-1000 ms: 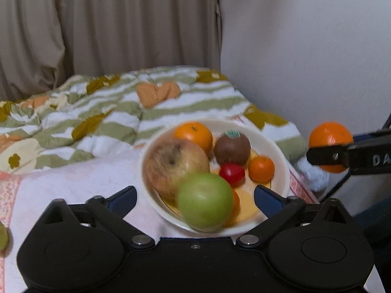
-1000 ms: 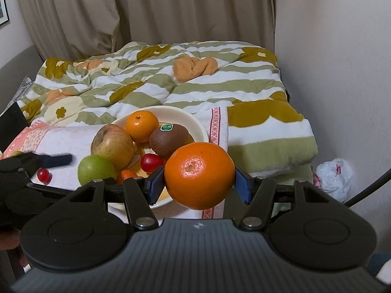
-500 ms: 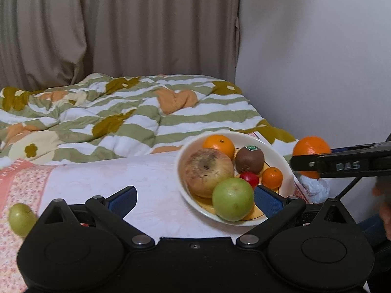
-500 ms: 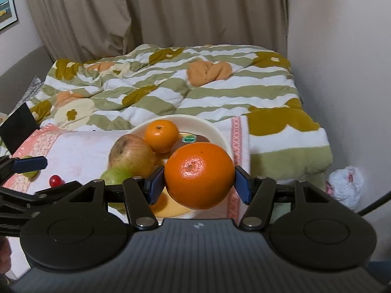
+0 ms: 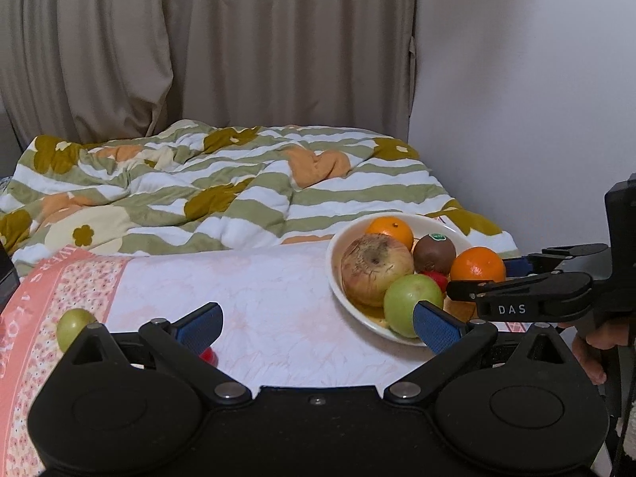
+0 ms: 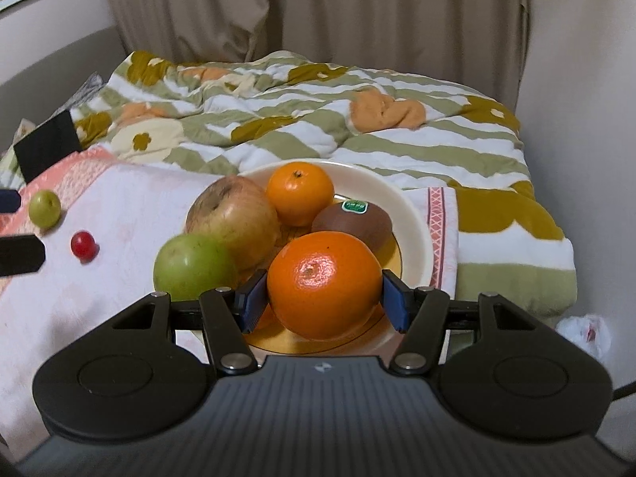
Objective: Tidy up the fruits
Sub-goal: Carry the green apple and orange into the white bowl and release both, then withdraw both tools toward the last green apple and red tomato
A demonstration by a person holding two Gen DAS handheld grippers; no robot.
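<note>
My right gripper (image 6: 321, 301) is shut on a large orange (image 6: 322, 284) and holds it over the near part of the cream bowl (image 6: 413, 214). The bowl holds a brownish apple (image 6: 232, 218), a green apple (image 6: 194, 266), a smaller orange (image 6: 299, 192) and a kiwi (image 6: 351, 224). In the left wrist view the held orange (image 5: 477, 264) hangs over the bowl's (image 5: 336, 274) right side. My left gripper (image 5: 318, 324) is open and empty above the white-pink cloth (image 5: 246, 286). A small green fruit (image 5: 73, 328) and a small red fruit (image 5: 208, 355) lie by its left finger.
A striped floral quilt (image 5: 222, 183) covers the bed behind the cloth. Curtains (image 5: 198, 39) and a white wall (image 5: 516, 79) stand at the back. A black object (image 6: 45, 147) lies at the far left. A crumpled white bag (image 6: 584, 328) lies low on the right.
My right gripper has carried the large orange left, from beside the bowl to over it. My left gripper has swung left, so the small green and red fruits now show.
</note>
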